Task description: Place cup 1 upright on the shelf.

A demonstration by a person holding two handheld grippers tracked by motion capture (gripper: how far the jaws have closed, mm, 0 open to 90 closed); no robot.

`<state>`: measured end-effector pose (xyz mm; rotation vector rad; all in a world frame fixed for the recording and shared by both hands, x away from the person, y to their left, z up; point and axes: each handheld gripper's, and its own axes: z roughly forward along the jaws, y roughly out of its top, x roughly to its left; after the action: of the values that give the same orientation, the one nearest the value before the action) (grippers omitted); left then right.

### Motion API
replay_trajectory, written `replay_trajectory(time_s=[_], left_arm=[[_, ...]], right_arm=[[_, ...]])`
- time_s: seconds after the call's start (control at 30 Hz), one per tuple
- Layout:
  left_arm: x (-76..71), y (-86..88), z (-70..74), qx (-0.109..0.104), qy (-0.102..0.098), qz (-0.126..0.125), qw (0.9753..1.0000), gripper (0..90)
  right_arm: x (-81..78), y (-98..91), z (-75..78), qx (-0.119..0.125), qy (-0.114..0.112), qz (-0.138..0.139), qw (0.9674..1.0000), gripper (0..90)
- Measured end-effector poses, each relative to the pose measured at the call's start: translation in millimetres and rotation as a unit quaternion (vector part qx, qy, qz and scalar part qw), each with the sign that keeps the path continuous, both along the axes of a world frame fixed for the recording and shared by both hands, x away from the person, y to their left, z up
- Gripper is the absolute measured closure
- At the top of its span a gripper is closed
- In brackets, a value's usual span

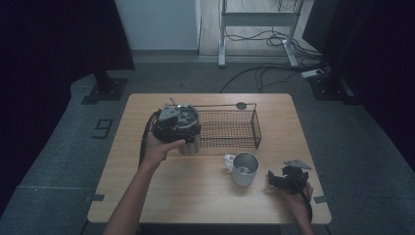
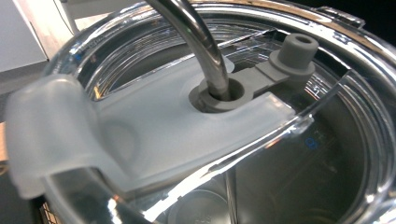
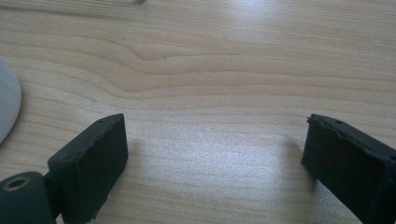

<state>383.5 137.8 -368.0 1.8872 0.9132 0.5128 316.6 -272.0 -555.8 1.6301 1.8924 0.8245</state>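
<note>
The left gripper [image 1: 175, 122] hovers over the tumbler [image 1: 190, 139], jaw state unclear, while the right gripper [image 1: 284, 180] rests apart, idle on the table [image 1: 205, 196].

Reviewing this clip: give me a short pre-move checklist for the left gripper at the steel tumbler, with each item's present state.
1. Left gripper sits over the tumbler: ok.
2. Clear lid seated on the rim: ok.
3. Metal straw through the lid's hole: ok.
4. Left jaws gripping anything: cannot tell.
5. Right gripper open and empty over the table: ok.
6. Mug and wire basket clear of the tumbler: mug ok, basket close beside.
</note>
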Motion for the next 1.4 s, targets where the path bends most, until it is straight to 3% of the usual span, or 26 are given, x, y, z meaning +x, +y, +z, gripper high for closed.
replay_trajectory(time_s=[0.5, 1.4], left_arm=[[14.4, -4.6, 6.4, 0.006, 0.003, 0.004, 1.0, 4.1], [45.7, -4.1, 5.5, 0.002, 0.009, 0.015, 0.9999, 4.2]], right_arm=[[0.1, 0.1, -0.3, 0.001, -0.002, -0.001, 1.0, 6.5], [0.1, 0.1, -0.3, 0.0, -0.002, -0.001, 1.0, 6.5]])
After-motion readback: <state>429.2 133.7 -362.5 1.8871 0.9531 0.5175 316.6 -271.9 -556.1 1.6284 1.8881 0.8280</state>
